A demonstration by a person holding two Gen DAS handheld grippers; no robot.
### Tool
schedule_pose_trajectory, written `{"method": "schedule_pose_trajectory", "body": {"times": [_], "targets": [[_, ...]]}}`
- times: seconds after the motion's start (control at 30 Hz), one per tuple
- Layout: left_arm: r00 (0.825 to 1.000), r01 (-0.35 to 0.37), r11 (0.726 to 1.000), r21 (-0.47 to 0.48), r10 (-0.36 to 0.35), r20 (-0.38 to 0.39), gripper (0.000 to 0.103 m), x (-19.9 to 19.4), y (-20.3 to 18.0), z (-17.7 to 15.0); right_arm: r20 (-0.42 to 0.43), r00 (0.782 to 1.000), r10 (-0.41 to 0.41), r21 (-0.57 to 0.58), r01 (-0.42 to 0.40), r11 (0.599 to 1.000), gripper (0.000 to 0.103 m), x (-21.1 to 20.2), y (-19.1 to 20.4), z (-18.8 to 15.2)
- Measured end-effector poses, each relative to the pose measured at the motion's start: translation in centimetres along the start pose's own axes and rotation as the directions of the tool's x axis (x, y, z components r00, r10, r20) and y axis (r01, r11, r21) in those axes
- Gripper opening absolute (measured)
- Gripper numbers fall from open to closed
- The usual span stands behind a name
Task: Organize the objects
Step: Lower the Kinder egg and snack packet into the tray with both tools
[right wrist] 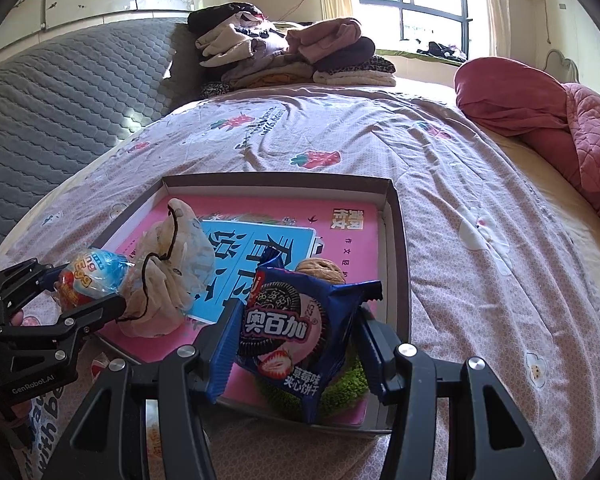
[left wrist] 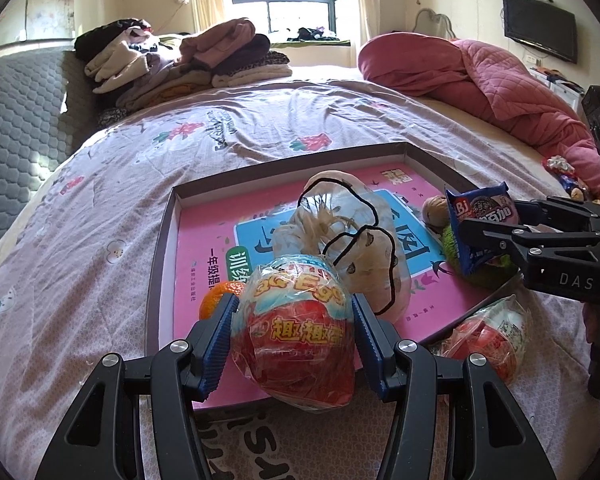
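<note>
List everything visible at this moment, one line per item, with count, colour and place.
Tray: 1, dark-rimmed, on the bed.
Book: 1, pink, inside tray.
Egg toy: 1, red-blue, in left gripper.
Second egg toy: 1, red, on bedspread beside tray.
Biscuit packet: 1, blue, in right gripper.
Walnut: 1, brown, in tray.
Orange: 1, in tray, left edge.
Clear bag: 1, in tray.
Green fluffy item: 1, under packet.
Left gripper: holding.
Right gripper: holding.

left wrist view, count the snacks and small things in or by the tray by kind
red wrapped surprise eggs: 2
blue cookie packet: 1
brown walnut: 1
orange tangerine: 1
clear bag with black drawstring: 1
green fuzzy thing: 1
total: 7
</note>
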State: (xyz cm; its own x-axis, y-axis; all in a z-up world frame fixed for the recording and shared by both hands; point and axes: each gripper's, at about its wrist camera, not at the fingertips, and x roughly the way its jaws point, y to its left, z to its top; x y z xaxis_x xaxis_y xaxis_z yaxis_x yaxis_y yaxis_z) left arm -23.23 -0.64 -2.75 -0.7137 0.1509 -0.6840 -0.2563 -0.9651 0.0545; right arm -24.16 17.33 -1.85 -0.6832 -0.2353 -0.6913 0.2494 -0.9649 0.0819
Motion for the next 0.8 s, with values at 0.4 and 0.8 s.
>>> {"method": "schedule_pose_trajectory", "body": {"times": [0.4, 0.8], "targets": [[1.0, 0.009, 1.0, 0.012, -0.009, 0.007, 0.058, -0.05, -0.32, -0.06, 0.003, 1.0, -0.008, 0.005, 0.008, 1.0, 0.055, 0.08, -0.45, -0.17], [1.0, 0.017, 1.0, 0.009, -0.018, 0.01, 0.058, -0.09, -0.32, -0.06, 0.006, 1.0, -0.015, 0.017, 0.015, 1.0, 0.057, 0.4, -0.6, -0.02]]}}
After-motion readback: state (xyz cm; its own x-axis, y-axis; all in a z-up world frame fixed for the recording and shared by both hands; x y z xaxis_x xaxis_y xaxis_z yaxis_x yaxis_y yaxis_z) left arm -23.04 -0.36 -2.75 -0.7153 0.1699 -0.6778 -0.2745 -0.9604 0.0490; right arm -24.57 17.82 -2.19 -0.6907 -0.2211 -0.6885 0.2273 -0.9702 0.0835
